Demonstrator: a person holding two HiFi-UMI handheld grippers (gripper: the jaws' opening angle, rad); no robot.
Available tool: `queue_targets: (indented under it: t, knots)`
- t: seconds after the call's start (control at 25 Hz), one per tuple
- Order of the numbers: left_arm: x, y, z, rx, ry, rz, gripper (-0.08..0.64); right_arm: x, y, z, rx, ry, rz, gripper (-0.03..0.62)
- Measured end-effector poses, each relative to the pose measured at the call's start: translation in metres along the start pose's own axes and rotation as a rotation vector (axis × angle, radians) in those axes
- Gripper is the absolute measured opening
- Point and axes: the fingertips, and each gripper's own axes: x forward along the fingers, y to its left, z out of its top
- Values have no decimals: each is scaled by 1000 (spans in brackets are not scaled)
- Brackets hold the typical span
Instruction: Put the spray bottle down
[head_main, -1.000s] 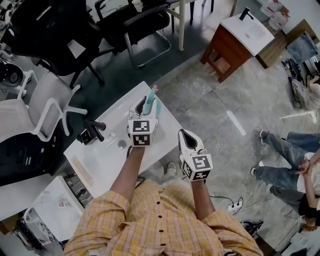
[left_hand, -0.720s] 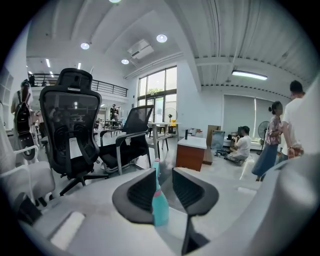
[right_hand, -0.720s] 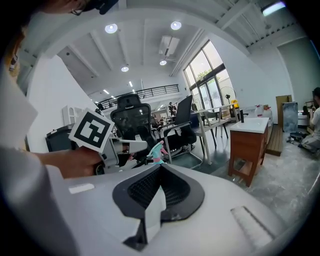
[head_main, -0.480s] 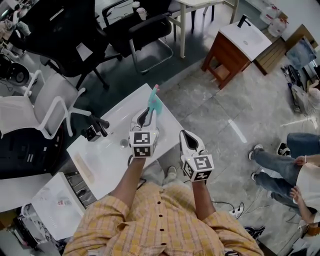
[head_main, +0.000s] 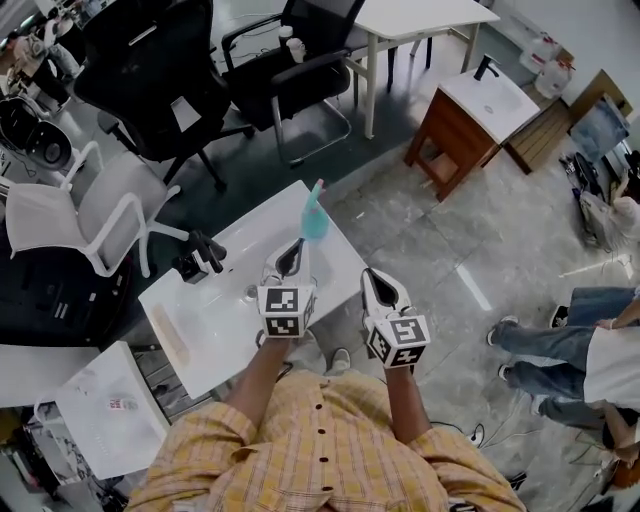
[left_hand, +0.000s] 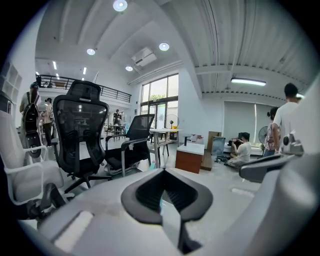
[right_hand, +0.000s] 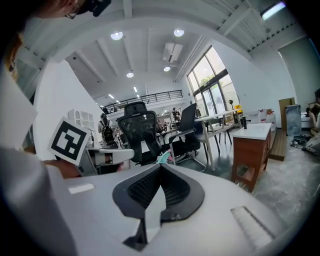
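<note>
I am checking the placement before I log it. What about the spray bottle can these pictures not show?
- Head view: the spray bottle is too small; label and fill level unreadable.
- Left gripper view: the shut jaws of the left gripper hide nearly all of the bottle.
- Right gripper view: only the bottle's top shows above the shut jaws of the right gripper.

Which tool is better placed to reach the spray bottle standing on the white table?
Left. The left tool sits over the table, pointing at the spray bottle just ahead. The right tool hangs at the table's edge, off to the side. Both are shut and empty.
</note>
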Motion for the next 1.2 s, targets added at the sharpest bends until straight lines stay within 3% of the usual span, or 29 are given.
queue_targets:
  t: [0.6, 1.2]
  knots:
    - [-41, -10, 17, 8, -77, 16, -2, -14, 11, 19, -19, -31, 44, -2]
    - [-59, -26, 28, 21, -110, 2, -2, -28, 3, 48, -53, -90, 31, -2]
